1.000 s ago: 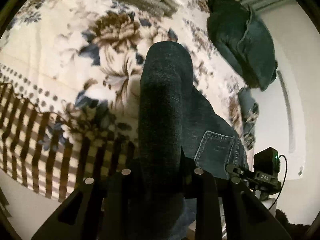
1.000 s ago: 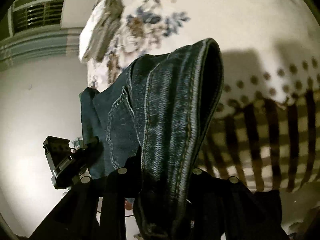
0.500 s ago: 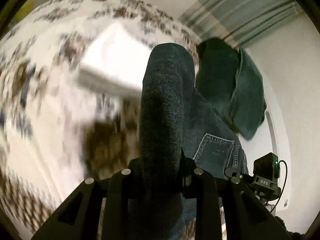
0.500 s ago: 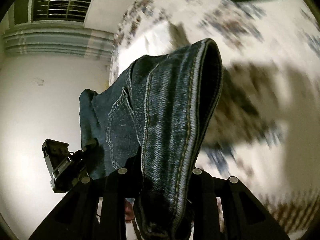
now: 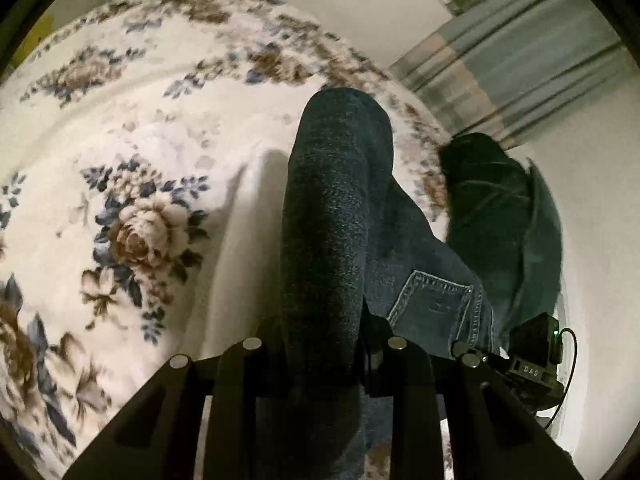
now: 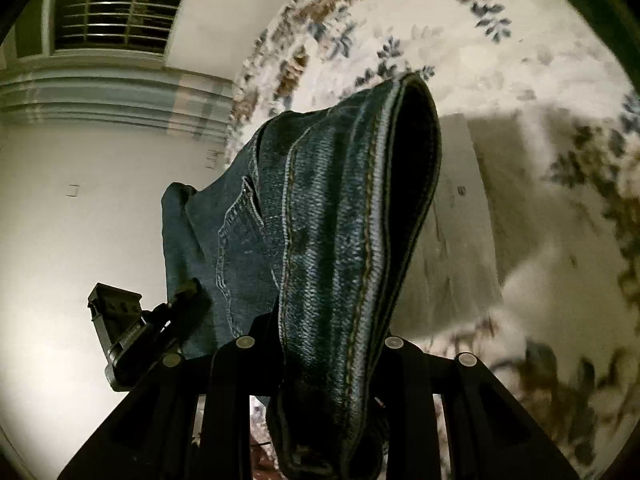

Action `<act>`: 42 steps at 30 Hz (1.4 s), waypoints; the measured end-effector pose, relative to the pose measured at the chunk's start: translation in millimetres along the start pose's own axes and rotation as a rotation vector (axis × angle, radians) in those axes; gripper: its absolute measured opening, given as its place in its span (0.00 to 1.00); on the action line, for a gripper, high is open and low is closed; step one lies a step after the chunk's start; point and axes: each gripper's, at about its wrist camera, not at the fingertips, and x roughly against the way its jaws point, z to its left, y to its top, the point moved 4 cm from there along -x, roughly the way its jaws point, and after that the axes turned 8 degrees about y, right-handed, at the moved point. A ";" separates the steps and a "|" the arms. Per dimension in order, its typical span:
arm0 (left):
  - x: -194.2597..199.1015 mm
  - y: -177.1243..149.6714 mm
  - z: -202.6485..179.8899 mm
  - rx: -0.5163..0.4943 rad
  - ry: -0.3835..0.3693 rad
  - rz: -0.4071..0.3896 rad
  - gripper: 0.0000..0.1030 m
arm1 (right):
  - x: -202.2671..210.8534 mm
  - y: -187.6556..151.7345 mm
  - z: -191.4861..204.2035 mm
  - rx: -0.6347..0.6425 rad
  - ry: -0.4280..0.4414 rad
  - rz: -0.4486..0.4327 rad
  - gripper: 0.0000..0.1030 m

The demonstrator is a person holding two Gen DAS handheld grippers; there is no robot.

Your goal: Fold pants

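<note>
The left gripper [image 5: 320, 344] is pinched tight on the jeans [image 5: 336, 216], and the right gripper [image 6: 320, 344] is pinched on the thick band at their other side. The jeans hang in the air between them (heavy, floppy cloth). The flowery bed [image 5: 140, 120] below looks wide; its edge seems close.

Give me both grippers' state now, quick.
Left gripper: shut on the jeans.
Right gripper: shut on the jeans too, at a seamed edge.
</note>
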 end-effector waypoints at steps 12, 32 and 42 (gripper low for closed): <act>-38.1 -6.9 34.9 -0.038 0.127 0.090 0.43 | -22.8 24.3 -29.0 -0.007 -0.152 0.036 0.48; 72.1 -68.4 -61.6 -0.308 0.567 -0.132 0.89 | 82.2 -97.5 112.5 0.403 -0.808 -0.248 0.99; 200.5 -132.3 -126.6 -0.329 0.544 -0.272 0.89 | 193.2 -206.9 220.0 0.535 -0.782 -0.390 0.99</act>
